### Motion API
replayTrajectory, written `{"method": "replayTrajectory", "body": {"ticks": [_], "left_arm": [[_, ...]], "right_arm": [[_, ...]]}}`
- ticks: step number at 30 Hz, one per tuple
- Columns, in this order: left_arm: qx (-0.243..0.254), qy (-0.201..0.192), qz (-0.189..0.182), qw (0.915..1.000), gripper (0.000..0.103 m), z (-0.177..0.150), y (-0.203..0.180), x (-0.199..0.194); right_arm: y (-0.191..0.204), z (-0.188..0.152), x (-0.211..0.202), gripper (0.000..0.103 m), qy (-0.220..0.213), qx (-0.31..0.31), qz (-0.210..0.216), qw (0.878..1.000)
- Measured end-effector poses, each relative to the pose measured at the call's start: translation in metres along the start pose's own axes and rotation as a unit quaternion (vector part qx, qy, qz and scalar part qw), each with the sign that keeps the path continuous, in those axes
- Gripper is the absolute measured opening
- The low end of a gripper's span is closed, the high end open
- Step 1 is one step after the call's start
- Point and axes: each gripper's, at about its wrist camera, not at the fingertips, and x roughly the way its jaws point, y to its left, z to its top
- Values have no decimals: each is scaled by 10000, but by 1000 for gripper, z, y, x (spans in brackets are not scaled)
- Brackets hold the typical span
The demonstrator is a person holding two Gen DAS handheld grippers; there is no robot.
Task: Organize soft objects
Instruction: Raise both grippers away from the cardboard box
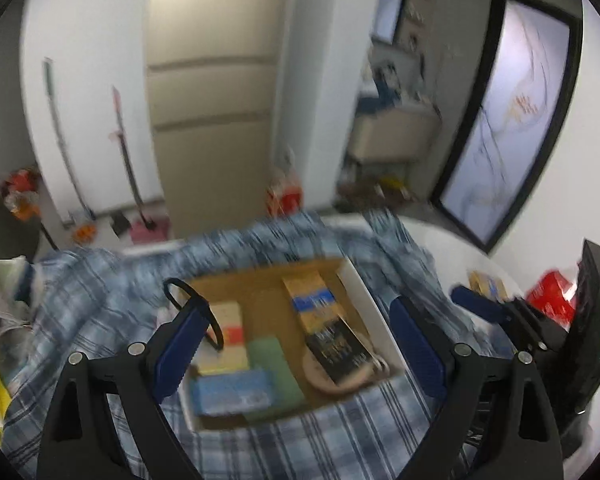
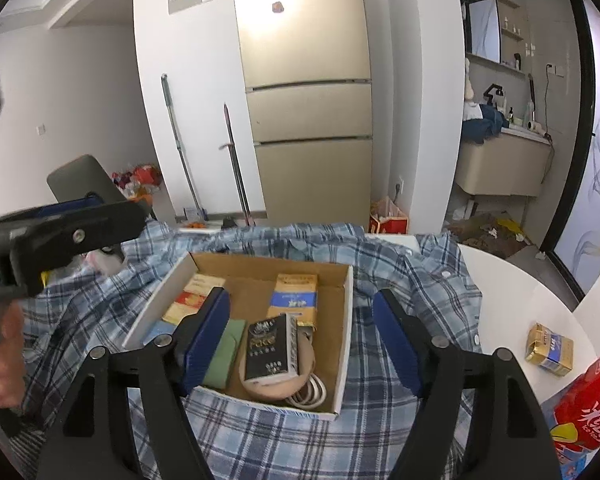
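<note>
A blue plaid shirt is spread over the white table, and an open cardboard box is set on top of it. Inside the box a black packet, a yellow-and-blue packet and a green pad are seen. The right gripper is held wide apart above the box, gripping nothing. The left gripper is likewise held wide, empty. Another yellow-and-blue packet lies apart on the table.

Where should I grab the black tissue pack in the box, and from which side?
Grip the black pack across its long sides, coming from above. It lies flat on top of the round piece, with the box wall and green pack crowding its flanks.
</note>
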Motion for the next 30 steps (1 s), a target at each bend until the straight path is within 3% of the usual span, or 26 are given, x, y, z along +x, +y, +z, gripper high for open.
{"method": "replayTrajectory", "body": {"ticks": [4,8,12,18,23,30], "left_arm": [[340,514,266,9977,93,1,-17,22],[155,1016,454,9937,93,-3,-21,40],[250,1027,388,9936,93,-8,-26,43],[251,508,303,9979,93,-8,-32,18],[271,-187,395,9987,93,-10,-36,-21],[295,-1417,720,9869,93,-35,-37,-88]], "right_arm": [[-4,-6,10,73,150,-47,-38,9999],[-12,-14,20,73,312,154,85,9994],[-16,-18,22,73,356,157,92,9992],[-17,-14,11,73,274,178,124,9994],[-12,-8,-11,73,66,133,117,9998],[-5,-5,-57,73,-457,32,36,9989]]}}
